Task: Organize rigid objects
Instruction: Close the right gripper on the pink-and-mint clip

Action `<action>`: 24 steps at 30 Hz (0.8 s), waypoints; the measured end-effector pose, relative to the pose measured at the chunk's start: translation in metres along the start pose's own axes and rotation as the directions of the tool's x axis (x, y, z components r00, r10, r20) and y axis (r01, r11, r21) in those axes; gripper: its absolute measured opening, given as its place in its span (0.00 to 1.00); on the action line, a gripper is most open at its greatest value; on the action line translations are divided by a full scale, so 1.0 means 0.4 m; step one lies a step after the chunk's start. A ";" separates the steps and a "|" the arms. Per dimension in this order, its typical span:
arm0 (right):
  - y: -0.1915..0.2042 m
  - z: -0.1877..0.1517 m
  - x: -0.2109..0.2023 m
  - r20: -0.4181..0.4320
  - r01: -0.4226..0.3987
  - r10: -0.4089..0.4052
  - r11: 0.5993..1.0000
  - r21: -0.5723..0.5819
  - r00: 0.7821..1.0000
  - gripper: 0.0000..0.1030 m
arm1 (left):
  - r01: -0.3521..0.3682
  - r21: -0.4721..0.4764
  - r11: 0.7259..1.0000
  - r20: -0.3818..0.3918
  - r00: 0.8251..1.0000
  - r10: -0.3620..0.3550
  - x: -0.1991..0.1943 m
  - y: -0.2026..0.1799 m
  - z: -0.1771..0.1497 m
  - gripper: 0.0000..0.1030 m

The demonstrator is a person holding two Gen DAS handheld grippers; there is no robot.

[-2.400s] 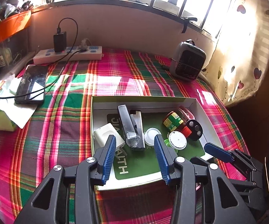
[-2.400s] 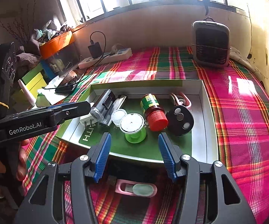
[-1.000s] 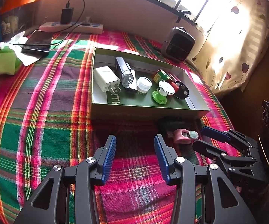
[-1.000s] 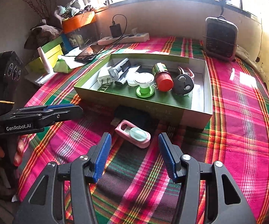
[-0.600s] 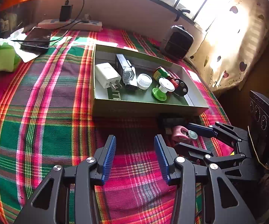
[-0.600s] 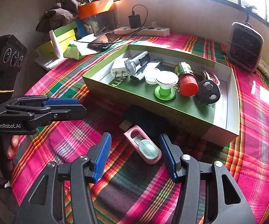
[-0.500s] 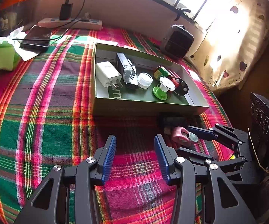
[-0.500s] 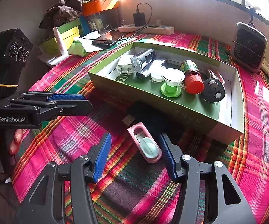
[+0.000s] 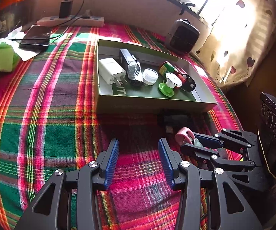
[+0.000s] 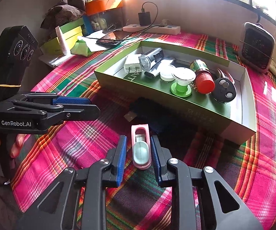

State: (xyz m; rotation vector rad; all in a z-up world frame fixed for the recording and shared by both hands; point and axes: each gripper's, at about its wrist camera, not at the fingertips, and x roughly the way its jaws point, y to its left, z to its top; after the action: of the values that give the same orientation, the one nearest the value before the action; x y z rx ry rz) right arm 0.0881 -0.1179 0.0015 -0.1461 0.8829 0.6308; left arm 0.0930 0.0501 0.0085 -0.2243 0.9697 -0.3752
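A small pink holder with a mint oval insert (image 10: 140,147) lies on the plaid cloth in front of the green box (image 10: 118,80). My right gripper (image 10: 138,140) straddles it and its jaws are closing. The right pad touches the holder's side, while a thin strip of cloth still shows at the left pad. In the left wrist view the same holder (image 9: 184,134) sits between the right gripper (image 9: 190,140) fingers. My left gripper (image 9: 138,143) hovers open over bare cloth with nothing between its pads. It also shows at the left of the right wrist view as the left gripper (image 10: 92,105).
A black USB device (image 10: 151,109) lies between the holder and the box. The box holds a white charger (image 9: 111,71), a silver torch (image 9: 131,67), a white lid (image 9: 150,76), a green spool (image 9: 168,85), a red-capped bottle (image 10: 202,74) and a black disc (image 10: 224,92). A phone (image 9: 35,37), power strip (image 9: 71,20) and small heater (image 9: 184,36) stand behind.
The right gripper came forward and down over the pink holder, and its jaws narrowed from wide open to close around it. The left gripper has stayed where it was, still open.
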 end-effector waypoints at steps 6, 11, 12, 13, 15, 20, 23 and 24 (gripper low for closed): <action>0.015 -0.010 -0.008 -0.003 -0.052 0.052 0.999 -0.015 0.999 0.18 | 0.016 0.019 1.000 -0.016 1.000 -0.016 0.012 -0.027 0.018 0.41; -0.012 -0.025 -0.044 0.033 -0.032 0.031 0.999 0.029 0.999 0.18 | 0.035 0.049 0.998 -0.040 0.999 -0.033 0.036 -0.067 0.033 0.41; -0.021 -0.028 -0.052 0.040 -0.027 0.026 0.999 0.042 0.999 0.18 | 0.037 0.059 0.998 -0.043 0.998 -0.034 0.040 -0.076 0.035 0.41; -0.030 -0.032 -0.061 0.045 -0.021 0.019 0.998 0.055 0.999 0.18 | 0.027 0.074 0.997 -0.046 0.999 -0.024 0.046 -0.087 0.037 0.41; -0.050 -0.040 -0.075 0.055 -0.007 0.002 0.997 0.083 0.998 0.18 | -0.010 0.120 0.993 -0.047 0.999 0.016 0.058 -0.114 0.040 0.41; -0.088 -0.052 -0.099 0.076 0.001 -0.011 0.991 0.132 0.997 0.18 | -0.071 0.161 0.984 -0.048 0.996 0.080 0.084 -0.143 0.042 0.41; -0.095 -0.048 -0.101 0.078 0.007 -0.018 0.991 0.131 0.997 0.18 | -0.145 0.197 0.970 -0.023 0.988 0.153 0.085 -0.151 0.038 0.41; -0.098 -0.044 -0.099 0.076 0.015 -0.025 0.991 0.130 0.997 0.18 | -0.147 0.197 0.969 -0.019 0.988 0.153 0.083 -0.149 0.038 0.41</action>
State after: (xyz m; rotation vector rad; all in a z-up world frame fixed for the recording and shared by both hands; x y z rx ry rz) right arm 0.0800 -0.1742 0.0149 -0.0133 0.8436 0.5552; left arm 0.1102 -0.0175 0.0125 0.0339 0.9695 -0.3330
